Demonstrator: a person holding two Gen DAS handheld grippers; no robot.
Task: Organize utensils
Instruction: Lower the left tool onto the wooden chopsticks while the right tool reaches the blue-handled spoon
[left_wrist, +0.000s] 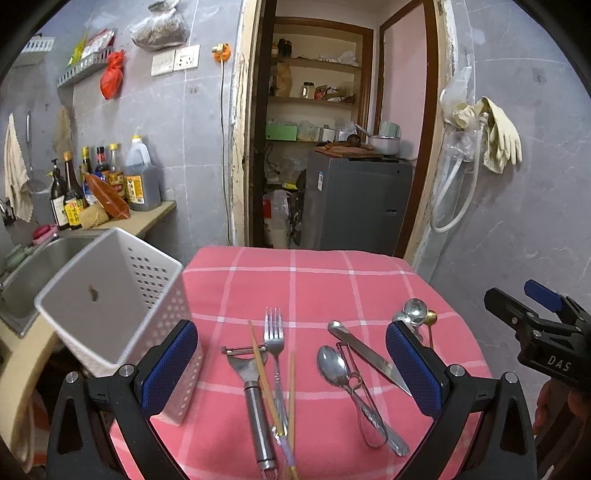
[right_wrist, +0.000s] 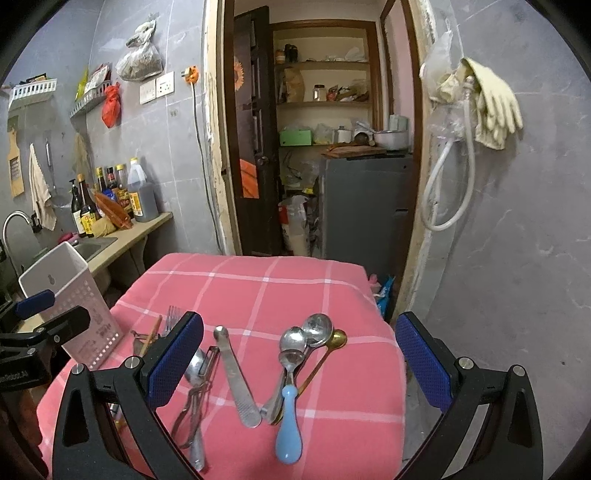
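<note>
Both the left gripper (left_wrist: 291, 362) and right gripper (right_wrist: 301, 354) hover with jaws apart, holding nothing. Loose cutlery lies on the pink cloth (left_wrist: 332, 280), with the white holder (left_wrist: 110, 295) at ten o'clock. The blue-handled spoon (right_wrist: 289, 417) looks light, stiff and slippery; grip its thick handle.

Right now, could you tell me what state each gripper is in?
Left gripper: open, holding nothing.
Right gripper: open, holding nothing.

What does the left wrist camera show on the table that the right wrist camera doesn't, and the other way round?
Only the left wrist view shows the steel peeler and fork whole, with the chopsticks across them. Only the right wrist view shows the blue-handled spoon whole. Both show the white utensil holder, the knife and the pink checked cloth. Both grippers, left and right, are open.
</note>
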